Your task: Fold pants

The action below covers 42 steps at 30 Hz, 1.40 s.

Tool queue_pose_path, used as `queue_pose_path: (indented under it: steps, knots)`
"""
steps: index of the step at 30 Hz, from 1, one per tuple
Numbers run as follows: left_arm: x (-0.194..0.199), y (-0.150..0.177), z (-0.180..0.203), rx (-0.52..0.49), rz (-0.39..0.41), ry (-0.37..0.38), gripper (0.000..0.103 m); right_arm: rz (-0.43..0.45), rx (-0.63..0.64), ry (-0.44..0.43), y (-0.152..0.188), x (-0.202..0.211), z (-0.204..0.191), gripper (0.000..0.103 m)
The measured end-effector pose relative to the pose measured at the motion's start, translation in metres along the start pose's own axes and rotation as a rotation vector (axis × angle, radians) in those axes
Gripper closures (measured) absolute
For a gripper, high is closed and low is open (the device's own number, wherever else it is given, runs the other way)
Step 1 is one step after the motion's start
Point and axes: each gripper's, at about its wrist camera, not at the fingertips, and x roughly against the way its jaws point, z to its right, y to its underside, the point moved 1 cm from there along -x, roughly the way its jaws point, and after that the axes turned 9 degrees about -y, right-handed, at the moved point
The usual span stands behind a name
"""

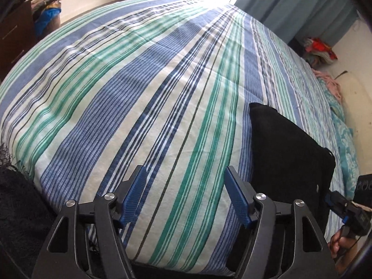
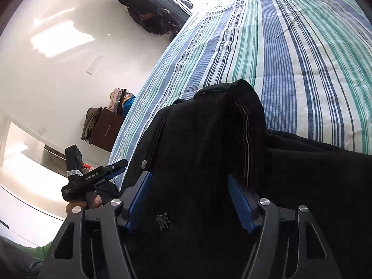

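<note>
The black pants point(image 1: 286, 148) lie folded on the striped bed near its front right edge. My left gripper point(image 1: 184, 174) is open and empty over bare bedspread, to the left of the pants. In the right wrist view the pants point(image 2: 209, 144) fill the middle, a fold with a pale seam bunched up between my right gripper point(image 2: 189, 180) fingers, which stand wide apart around the cloth. The right gripper also shows at the right edge of the left wrist view point(image 1: 334, 201), beside the pants. The left gripper shows in the right wrist view point(image 2: 116, 167).
The bed has a blue, green and white striped cover point(image 1: 162, 81). A dark wooden dresser point(image 1: 14, 34) with piled clothes stands at the far left. Blue curtains point(image 1: 302, 7) and a heap of clothes point(image 1: 320, 51) are at the far right. A black lacy cloth point(image 1: 16, 197) lies at the front left.
</note>
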Motion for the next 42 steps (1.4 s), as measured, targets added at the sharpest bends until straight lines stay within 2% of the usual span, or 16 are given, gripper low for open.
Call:
queue_pose_path:
  steps: [1,3,5,6,8,10,12,15,17,22,27,31,36,40,41,42]
  knots:
    - [-0.001,0.0,0.0,0.0,-0.002,-0.002,0.032,-0.009,0.017,0.038,-0.003,-0.006,-0.002,0.036]
    - [-0.003,0.0,0.002,-0.009,-0.004,-0.008,0.032,-0.04,0.064,0.075,-0.006,-0.016,-0.012,0.07]
    - [-0.002,0.0,0.002,-0.008,-0.004,-0.004,0.032,-0.046,0.132,0.13,-0.009,-0.013,-0.027,0.095]
    - [-0.002,0.0,0.002,-0.005,-0.005,0.005,0.032,-0.029,0.139,0.13,-0.013,-0.007,-0.03,0.096]
    - [-0.003,-0.001,0.004,-0.006,-0.006,0.011,0.032,0.001,0.166,0.229,-0.023,0.002,-0.03,0.096]
    - [-0.005,0.0,0.007,-0.018,-0.008,0.005,0.032,-0.045,0.197,0.306,-0.025,-0.003,-0.021,0.094]
    - [-0.006,0.001,0.008,-0.031,-0.008,-0.006,0.032,-0.102,0.137,0.27,-0.024,-0.005,0.0,0.084]
    - [-0.005,0.002,0.007,-0.032,-0.009,0.001,0.032,-0.079,0.076,0.148,-0.017,0.013,0.015,0.067]
    - [-0.007,0.002,0.007,-0.03,-0.013,0.0,0.032,-0.101,0.036,0.1,-0.008,0.02,0.021,0.067]
    - [-0.011,0.004,0.009,-0.034,-0.025,-0.009,0.032,-0.196,0.079,0.127,0.007,0.014,0.023,0.062]
    - [-0.011,0.004,0.009,-0.039,-0.024,-0.02,0.032,-0.289,0.066,-0.019,0.012,0.006,0.014,0.056]
    - [-0.013,0.004,0.004,-0.018,-0.033,-0.02,0.032,-0.293,0.082,0.097,0.01,0.002,0.016,0.052]
    - [-0.015,0.003,0.003,-0.009,-0.039,-0.02,0.032,-0.272,-0.048,-0.048,0.018,-0.006,0.025,0.024]
    - [-0.014,0.004,0.002,-0.007,-0.038,-0.019,0.032,-0.269,0.008,-0.006,0.019,-0.008,0.014,0.021]
    - [-0.014,0.004,0.002,-0.007,-0.039,-0.019,0.032,-0.267,0.012,0.0,0.02,-0.009,0.013,0.022]
    - [-0.015,0.004,0.002,-0.007,-0.039,-0.019,0.032,-0.255,0.011,0.015,0.02,-0.009,0.012,0.031]
